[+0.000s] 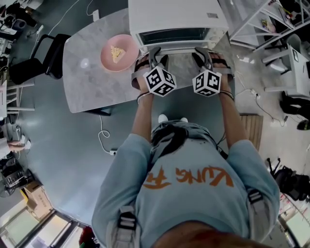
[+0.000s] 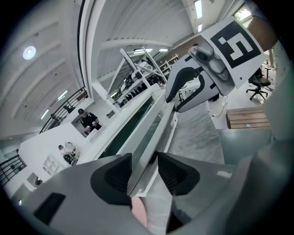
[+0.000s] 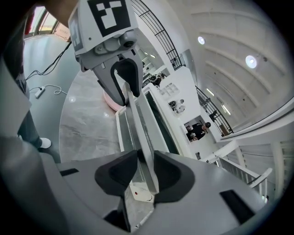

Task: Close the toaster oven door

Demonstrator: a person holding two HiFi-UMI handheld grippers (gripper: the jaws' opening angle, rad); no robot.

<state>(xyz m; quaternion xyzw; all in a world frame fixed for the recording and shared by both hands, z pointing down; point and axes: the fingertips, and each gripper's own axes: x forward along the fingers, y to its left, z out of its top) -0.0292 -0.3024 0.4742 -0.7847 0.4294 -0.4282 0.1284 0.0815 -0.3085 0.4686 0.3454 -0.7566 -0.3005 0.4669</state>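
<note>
Lowest in the head view, a pale blue shirt (image 1: 193, 184), blocking much of the floor (image 1: 72, 160). Beyond it, a grey marbled desk (image 1: 87, 92), rounded at the left, its near right part hidden under the arms (image 1: 143, 116). At the desk's far side, a white oven (image 1: 174, 14), cut off by the top of the frame, with only its roof and front visible. Door (image 1: 177, 46) swung out from the oven's front, neither flat nor fully up, dark glass in a white frame; exact tilt hard to judge from above. Left of the desk, a black chair (image 1: 46, 58), partly in shadow. On the door's free edge, left gripper (image 2: 144, 172) and right gripper (image 3: 146, 172), side by side and apart, marker cubes uppermost in the head view. Left jaws clamped on the door's edge, the white bar running straight between both pads; just below them a pink patch (image 2: 139, 213), too blurred to identify. Right jaws likewise closed on the door's edge toward its other end, the panel pressed between the pads. Just left of the oven, a pink plate (image 1: 107, 60) with a pale wedge of food (image 1: 116, 51), kind unclear. On the floor near the desk, a thin white cable (image 1: 102, 135), far end lost under the desk.
</note>
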